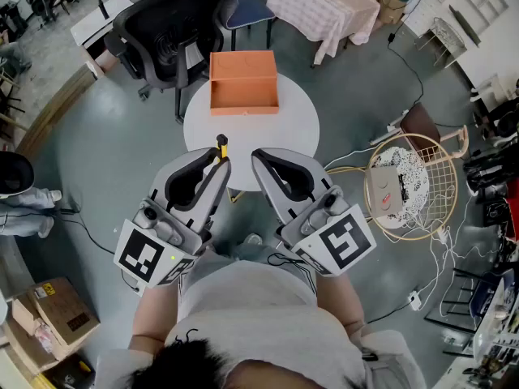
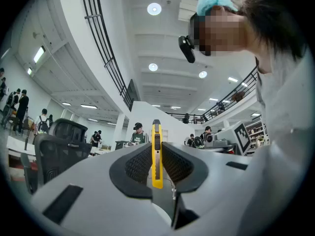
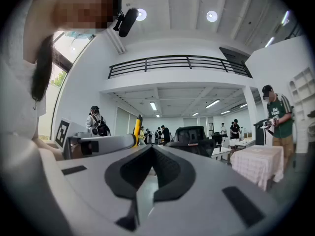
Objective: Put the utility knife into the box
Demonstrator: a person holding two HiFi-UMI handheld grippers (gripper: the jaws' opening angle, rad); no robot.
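Note:
An open orange box [image 1: 243, 87] sits at the far side of the round white table [image 1: 292, 124]. My left gripper [image 1: 217, 162] is held above the table's near edge, shut on a yellow utility knife [image 1: 221, 146] whose tip sticks out past the jaws. In the left gripper view the knife [image 2: 156, 154] stands upright, clamped between the black pads [image 2: 138, 165]. My right gripper [image 1: 259, 160] hovers just right of it, shut with nothing between its jaws. In the right gripper view its pads [image 3: 170, 168] meet, and the knife [image 3: 137, 126] shows off to the left.
A black office chair [image 1: 166, 31] stands behind the table at the left, and a table with a checked cloth [image 1: 320, 2] at the back right. A round wire basket [image 1: 409, 186] and cables lie on the floor to the right. Cardboard boxes [image 1: 49, 314] sit at the lower left.

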